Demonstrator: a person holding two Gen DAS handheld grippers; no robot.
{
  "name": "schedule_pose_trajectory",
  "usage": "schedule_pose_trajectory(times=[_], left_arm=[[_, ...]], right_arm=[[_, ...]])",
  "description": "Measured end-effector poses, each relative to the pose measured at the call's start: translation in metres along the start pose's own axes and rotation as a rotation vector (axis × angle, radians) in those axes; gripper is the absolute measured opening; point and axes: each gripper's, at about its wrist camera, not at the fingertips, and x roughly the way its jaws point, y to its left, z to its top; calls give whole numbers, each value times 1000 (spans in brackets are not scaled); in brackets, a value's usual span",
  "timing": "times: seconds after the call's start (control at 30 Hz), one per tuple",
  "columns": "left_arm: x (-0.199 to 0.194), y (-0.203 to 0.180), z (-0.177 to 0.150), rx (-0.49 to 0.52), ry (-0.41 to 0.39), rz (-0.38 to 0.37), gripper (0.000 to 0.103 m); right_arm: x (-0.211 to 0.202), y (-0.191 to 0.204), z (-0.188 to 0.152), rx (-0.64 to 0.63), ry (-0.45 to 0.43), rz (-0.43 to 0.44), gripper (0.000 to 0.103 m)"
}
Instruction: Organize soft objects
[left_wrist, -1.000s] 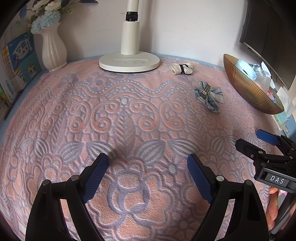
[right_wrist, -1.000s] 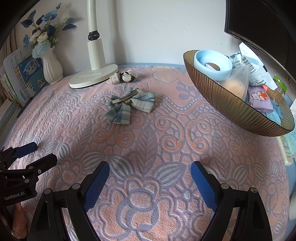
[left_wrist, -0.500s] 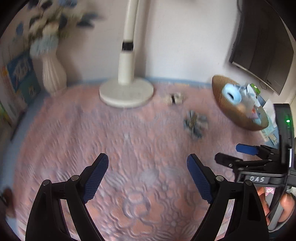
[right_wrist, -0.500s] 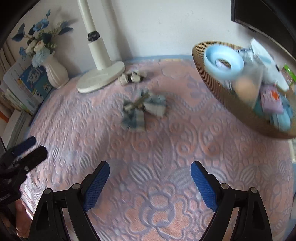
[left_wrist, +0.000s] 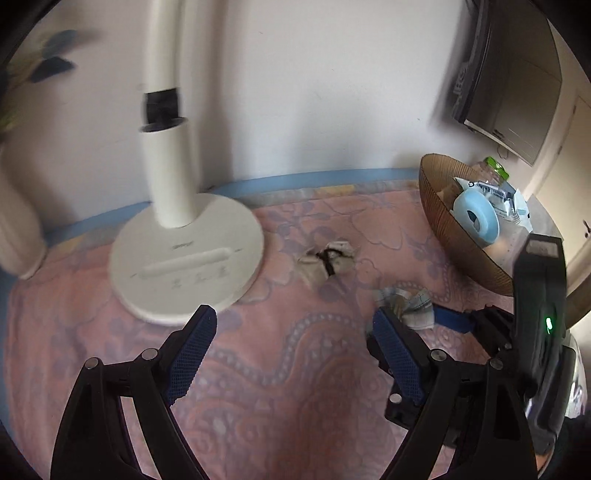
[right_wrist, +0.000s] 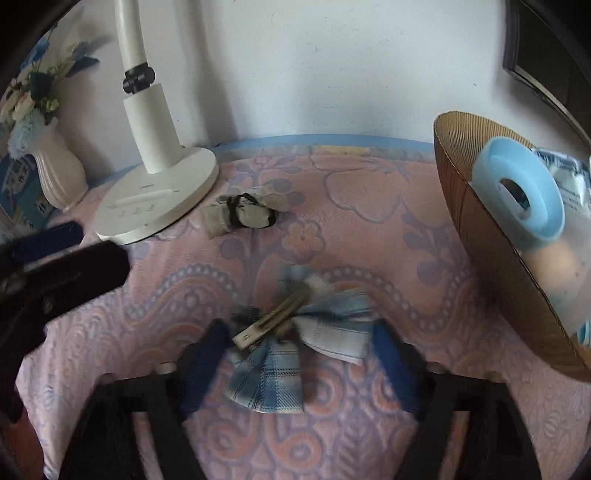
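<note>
Your right gripper (right_wrist: 301, 363) is spreading its jaws wide, and the plaid bow hair clip (right_wrist: 291, 339) is lying between them on the pink patterned cloth (right_wrist: 369, 236) (contact is blurred, so I cannot tell). Your left gripper (left_wrist: 291, 356) is also gaping wide, holding nothing. Farther back, a small beige bundle (right_wrist: 243, 214) is resting beside the white lamp base (right_wrist: 159, 195), and the ribbed brown bowl (right_wrist: 491, 258) is sitting at right.

Taking the lamp base (right_wrist: 155, 201) as landmark: vase (right_wrist: 61, 177) to its left, bundle (right_wrist: 242, 214) just right, bow (right_wrist: 291, 339) nearer, bowl (right_wrist: 491, 251) far right.
</note>
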Motion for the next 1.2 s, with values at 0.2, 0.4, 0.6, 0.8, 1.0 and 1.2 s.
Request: schedule_pose_trajectory(times=[0.2,0.4,0.6,0.8,1.0,1.2], left_arm=[[49,-10,24,63,48,-49,78],[79,-22,23,137,99,-31,50],[55,-26,11,129,50,-10,46],[-16,-29,-29,87,-6,-4,45],[-115,-44,-83,119,-74,100,45],[-197,-56,-102,85,-138,144,45]], right_arm=[[-18,-35,-8,16,-46,-26,42],[-21,-55,-13,73,-60,73,42],[-33,-49,-16,51,-93,71,31],[-59,-41,-33,12,-118,82,30],[-97,-37,-75,-34,-107,121,30],[-112,-32,-106,-76,-85,95,31]])
